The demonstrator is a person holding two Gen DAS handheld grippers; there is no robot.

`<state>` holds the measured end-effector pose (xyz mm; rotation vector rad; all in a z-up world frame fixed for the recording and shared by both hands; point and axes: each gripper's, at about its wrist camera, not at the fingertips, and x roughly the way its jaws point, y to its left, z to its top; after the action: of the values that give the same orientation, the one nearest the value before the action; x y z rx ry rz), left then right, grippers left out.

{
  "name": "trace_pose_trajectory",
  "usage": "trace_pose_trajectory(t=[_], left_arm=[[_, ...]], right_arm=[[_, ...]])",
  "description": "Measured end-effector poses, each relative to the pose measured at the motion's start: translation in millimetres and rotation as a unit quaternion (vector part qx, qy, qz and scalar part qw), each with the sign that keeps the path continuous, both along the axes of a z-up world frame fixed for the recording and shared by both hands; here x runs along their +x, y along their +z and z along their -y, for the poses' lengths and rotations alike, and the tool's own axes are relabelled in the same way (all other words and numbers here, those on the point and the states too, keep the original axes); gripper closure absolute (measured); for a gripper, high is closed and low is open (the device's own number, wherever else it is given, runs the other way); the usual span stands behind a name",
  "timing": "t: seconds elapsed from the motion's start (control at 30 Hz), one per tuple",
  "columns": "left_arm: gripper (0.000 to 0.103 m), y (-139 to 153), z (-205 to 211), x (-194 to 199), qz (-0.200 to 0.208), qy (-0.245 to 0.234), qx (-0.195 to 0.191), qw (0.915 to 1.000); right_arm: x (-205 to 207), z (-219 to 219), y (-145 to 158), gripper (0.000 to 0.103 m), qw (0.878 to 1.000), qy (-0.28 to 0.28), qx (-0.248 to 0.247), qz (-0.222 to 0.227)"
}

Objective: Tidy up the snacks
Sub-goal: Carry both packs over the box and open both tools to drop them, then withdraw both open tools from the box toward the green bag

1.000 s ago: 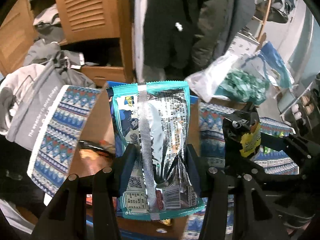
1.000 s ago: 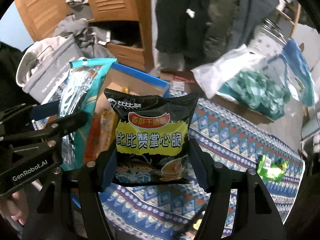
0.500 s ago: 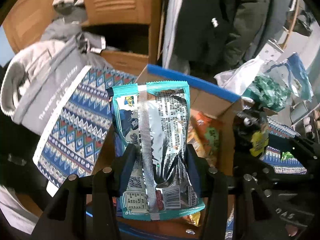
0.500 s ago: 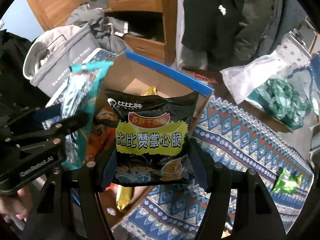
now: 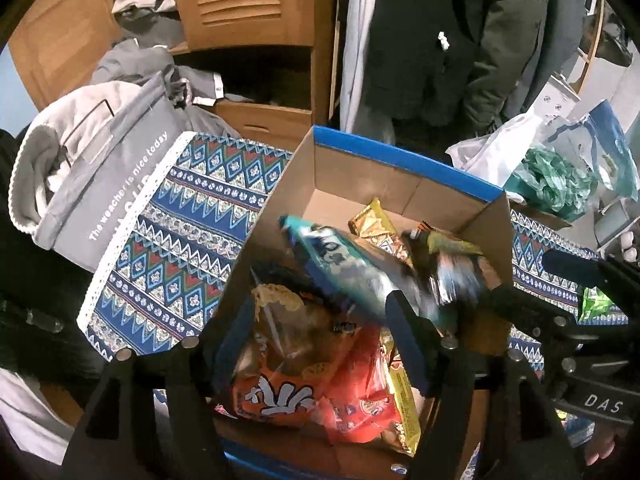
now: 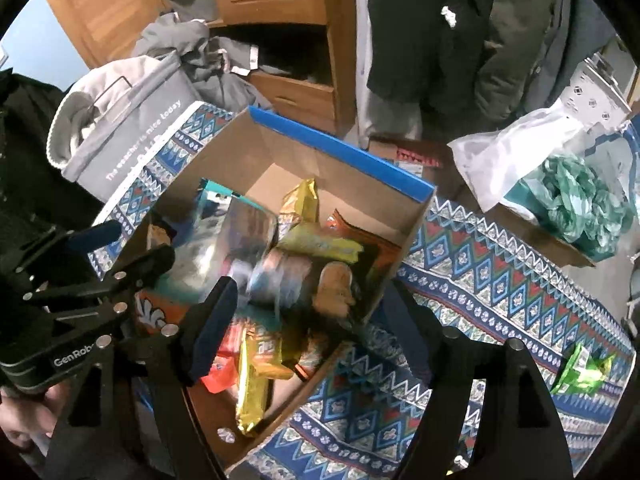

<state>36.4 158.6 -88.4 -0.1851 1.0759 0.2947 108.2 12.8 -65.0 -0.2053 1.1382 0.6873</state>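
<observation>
An open cardboard box (image 5: pixel 400 160) with a blue rim stands on the patterned cloth, holding several snack packets. My left gripper (image 5: pixel 316 340) hangs over it, jaws opening and off the teal packet (image 5: pixel 348 264), which lies blurred and tilted on the pile. My right gripper (image 6: pixel 308 324) is over the same box (image 6: pixel 340 148), jaws also opening, and the black-and-yellow packet (image 6: pixel 304 276) is a blur just beyond its pads. The teal packet (image 6: pixel 224 232) leans at the box's left side. A small green packet (image 6: pixel 580 368) lies on the cloth to the right.
A grey fabric basket (image 5: pixel 112 184) of clothes sits left of the box. A plastic bag with green contents (image 6: pixel 576 196) lies at the back right. Behind are a wooden wardrobe (image 5: pixel 248 0) and hanging coats (image 5: pixel 440 40). A hand (image 6: pixel 24 420) holds the left gripper's handle.
Both grippers have let go of their packets, which have dropped into the box. Both pairs of jaws stand wider than before. The box now fills more of each view.
</observation>
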Motion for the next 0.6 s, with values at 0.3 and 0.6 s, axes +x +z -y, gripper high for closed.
trace_pose_trajectory(t=[0.3, 0.6], left_arm=[[0.033, 6.7, 14.1, 0.4, 0.007, -0.016, 0.005, 0.9998], [0.033, 19.0, 42.2, 4.0, 0.02, -0.042, 0.007, 0.9989]], right_arm=[[7.6, 21.9, 7.7, 0.026, 1.0, -0.021, -0.001, 0.013], [11.5, 54.3, 13.4, 0.026, 0.999, -0.044, -0.003, 0.018]])
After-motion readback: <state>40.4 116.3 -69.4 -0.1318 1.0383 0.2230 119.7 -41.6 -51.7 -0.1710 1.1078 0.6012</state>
